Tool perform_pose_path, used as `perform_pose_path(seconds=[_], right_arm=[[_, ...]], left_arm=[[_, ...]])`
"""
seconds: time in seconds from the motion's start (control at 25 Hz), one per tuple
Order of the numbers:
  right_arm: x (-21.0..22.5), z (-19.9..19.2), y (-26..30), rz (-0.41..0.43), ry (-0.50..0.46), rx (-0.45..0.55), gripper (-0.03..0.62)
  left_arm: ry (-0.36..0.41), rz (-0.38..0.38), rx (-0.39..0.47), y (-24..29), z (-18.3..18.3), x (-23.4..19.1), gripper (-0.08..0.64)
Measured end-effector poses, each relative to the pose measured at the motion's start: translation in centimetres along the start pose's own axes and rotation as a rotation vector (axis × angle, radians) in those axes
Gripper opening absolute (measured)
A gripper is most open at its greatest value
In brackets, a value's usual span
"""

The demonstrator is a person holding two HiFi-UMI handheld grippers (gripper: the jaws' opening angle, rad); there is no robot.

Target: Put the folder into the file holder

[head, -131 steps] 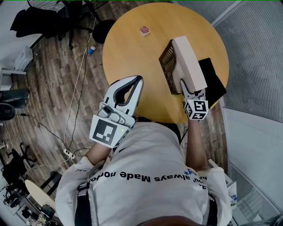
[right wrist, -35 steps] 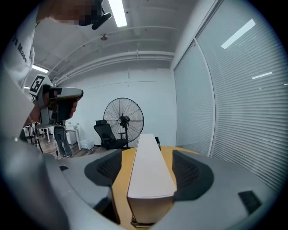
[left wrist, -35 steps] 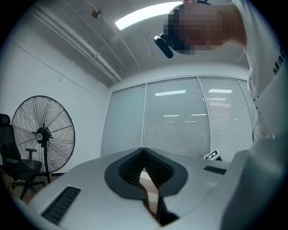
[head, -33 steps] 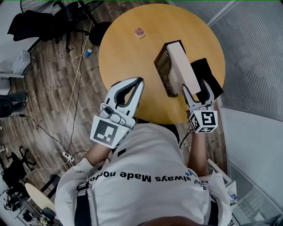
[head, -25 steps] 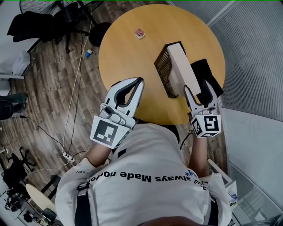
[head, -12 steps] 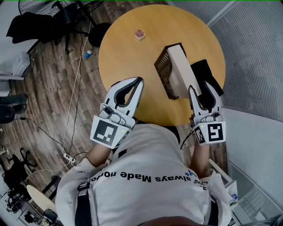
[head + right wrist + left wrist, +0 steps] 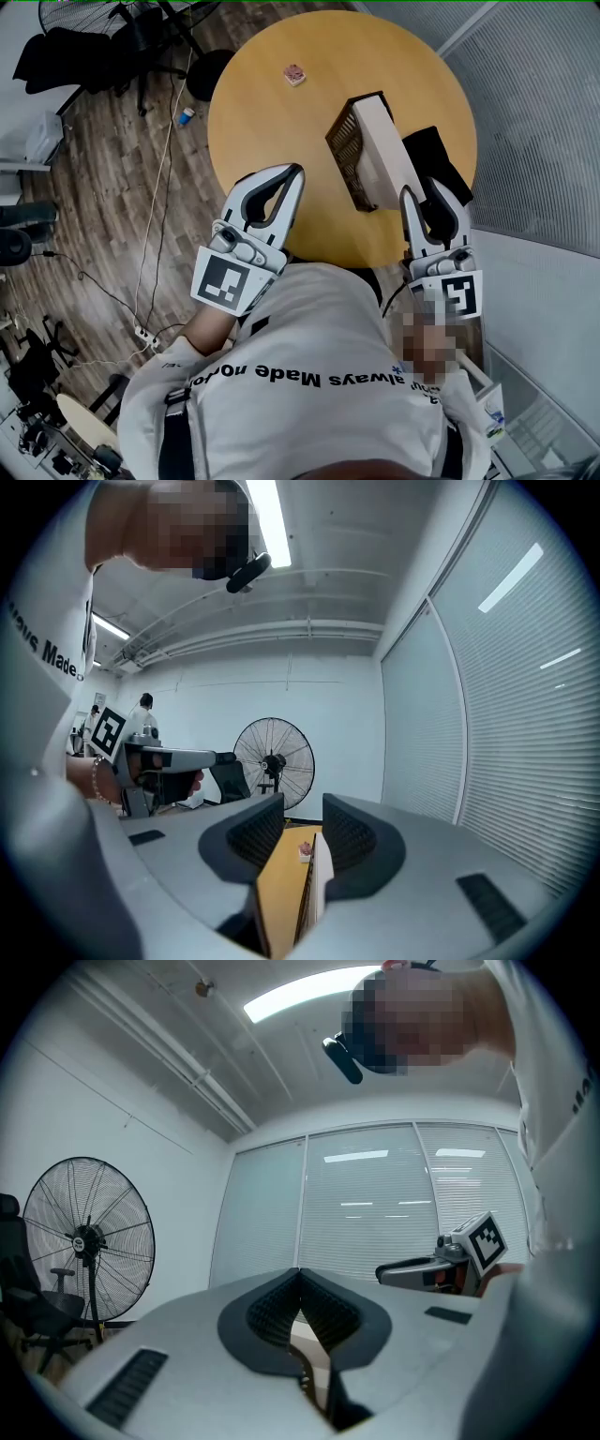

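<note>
A beige folder [image 7: 384,150] stands upright in the brown mesh file holder [image 7: 345,155] on the round wooden table [image 7: 272,112]. My right gripper [image 7: 422,187] hovers at the near end of the folder, over the table's edge, clear of it. Its jaws have just been closing; a narrow gap remains between them with nothing in it. Through that gap the right gripper view shows the folder's edge [image 7: 322,874] below. My left gripper [image 7: 292,172] is held level at the table's near edge, its fingertips [image 7: 300,1274] shut together on nothing.
A black flat item [image 7: 441,164] lies beside the holder on the right. A small reddish object [image 7: 294,73] sits at the table's far side. Glass walls with blinds [image 7: 534,122] run close on the right. Office chairs [image 7: 141,37] and a standing fan [image 7: 272,761] are beyond the table.
My right gripper has let go of the folder, drawn back towards the person and risen, and its jaws have narrowed. The folder stays in the holder. The left gripper has not moved.
</note>
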State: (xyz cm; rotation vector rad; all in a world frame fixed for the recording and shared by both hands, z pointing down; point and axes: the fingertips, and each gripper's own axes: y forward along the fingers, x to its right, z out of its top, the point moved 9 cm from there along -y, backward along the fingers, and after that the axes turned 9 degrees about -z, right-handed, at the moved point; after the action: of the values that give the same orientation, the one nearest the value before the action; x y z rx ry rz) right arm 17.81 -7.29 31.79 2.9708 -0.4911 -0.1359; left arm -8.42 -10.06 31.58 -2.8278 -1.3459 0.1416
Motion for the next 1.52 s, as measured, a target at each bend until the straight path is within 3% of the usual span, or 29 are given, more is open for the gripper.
perform_pose_path(seconds=[0.8,1.52], right_arm=[[-1.8,1.3,-1.0,0.008,0.002,0.027,0.071],[-2.2,2.1,-1.6,0.006,-0.009,0.032,0.06]], left_arm=[[0.0,0.014,-0.004,-0.1,-0.6,0.7,0.025],[-0.008,0.019,0.009,-0.8,0.0,0.7,0.025]])
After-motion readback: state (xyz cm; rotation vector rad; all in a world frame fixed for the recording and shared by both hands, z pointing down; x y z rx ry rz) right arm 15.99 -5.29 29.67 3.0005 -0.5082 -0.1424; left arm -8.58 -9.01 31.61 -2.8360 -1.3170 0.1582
